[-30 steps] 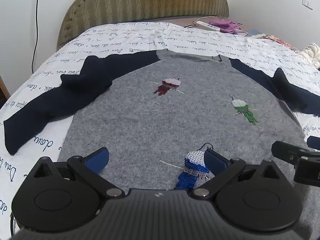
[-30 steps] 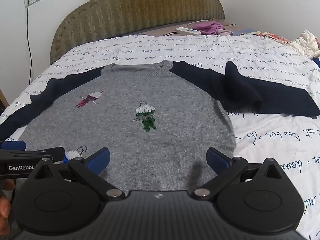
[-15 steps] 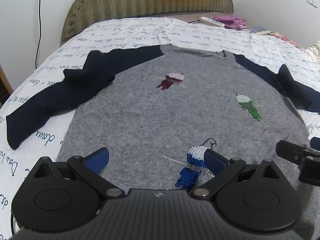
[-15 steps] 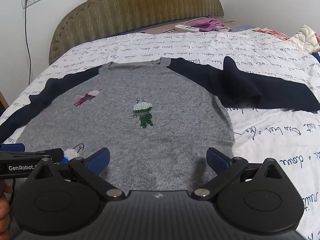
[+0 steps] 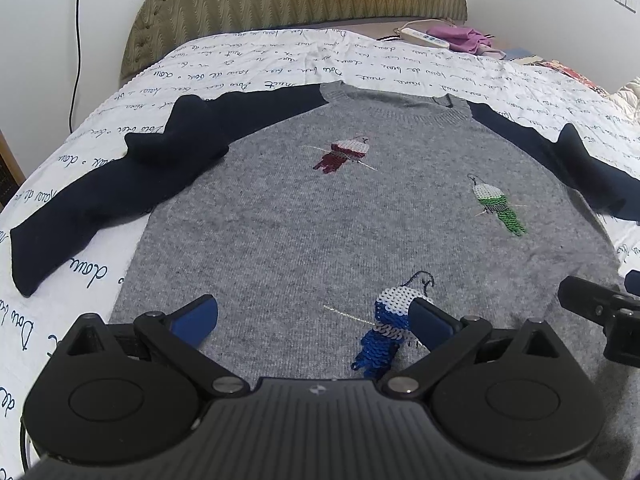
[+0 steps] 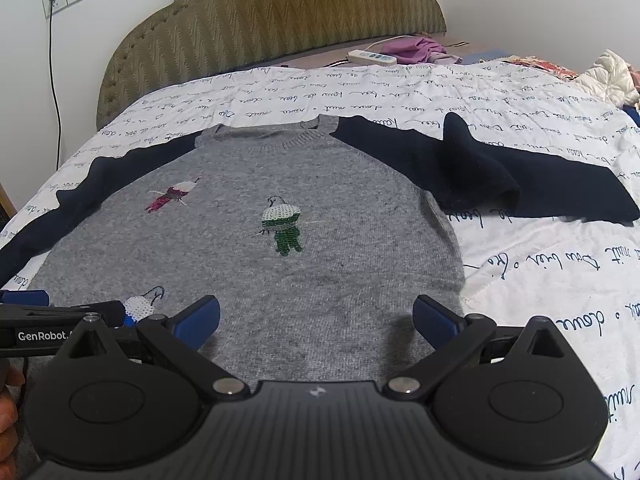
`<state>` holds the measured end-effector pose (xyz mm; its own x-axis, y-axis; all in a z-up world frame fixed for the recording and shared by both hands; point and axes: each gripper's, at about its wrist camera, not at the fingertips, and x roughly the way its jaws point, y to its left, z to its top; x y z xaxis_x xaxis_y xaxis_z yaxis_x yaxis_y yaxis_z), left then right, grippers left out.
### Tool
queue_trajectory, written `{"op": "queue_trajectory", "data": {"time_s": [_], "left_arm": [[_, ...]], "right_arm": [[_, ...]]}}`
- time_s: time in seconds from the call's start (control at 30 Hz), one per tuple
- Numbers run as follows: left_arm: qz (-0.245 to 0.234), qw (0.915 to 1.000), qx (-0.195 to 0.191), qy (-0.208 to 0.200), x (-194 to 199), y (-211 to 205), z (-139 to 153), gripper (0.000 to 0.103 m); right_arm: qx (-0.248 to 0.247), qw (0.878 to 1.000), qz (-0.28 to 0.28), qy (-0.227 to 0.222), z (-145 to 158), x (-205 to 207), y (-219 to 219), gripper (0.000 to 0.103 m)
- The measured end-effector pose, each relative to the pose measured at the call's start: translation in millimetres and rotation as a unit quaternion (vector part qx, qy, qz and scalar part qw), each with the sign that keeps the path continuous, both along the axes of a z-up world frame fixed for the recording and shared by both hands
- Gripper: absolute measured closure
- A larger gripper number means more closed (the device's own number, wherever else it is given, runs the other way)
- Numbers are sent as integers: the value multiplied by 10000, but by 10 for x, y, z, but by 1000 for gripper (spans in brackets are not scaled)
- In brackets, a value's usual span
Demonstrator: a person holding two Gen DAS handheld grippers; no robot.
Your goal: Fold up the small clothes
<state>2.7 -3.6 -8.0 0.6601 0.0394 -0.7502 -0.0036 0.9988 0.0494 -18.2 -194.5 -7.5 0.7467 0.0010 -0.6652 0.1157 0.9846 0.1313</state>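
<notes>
Grey sweater (image 5: 320,240) flat on bed, both grippers' jaws wide above hem.

Both wrist cameras sit low at the near hem of the sweater (image 5: 320,216), facing the far headboard (image 6: 276,20). The left view covers the left side, the right view the right; both share the sweater's middle.
</notes>
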Motion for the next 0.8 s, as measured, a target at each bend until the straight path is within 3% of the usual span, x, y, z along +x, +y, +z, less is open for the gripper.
{"op": "queue_trajectory", "data": {"time_s": [0.8], "left_arm": [[-72, 9999, 109, 13, 11, -46, 1, 0]], "right_arm": [[-177, 9998, 78, -61, 3, -34, 30, 0]]}}
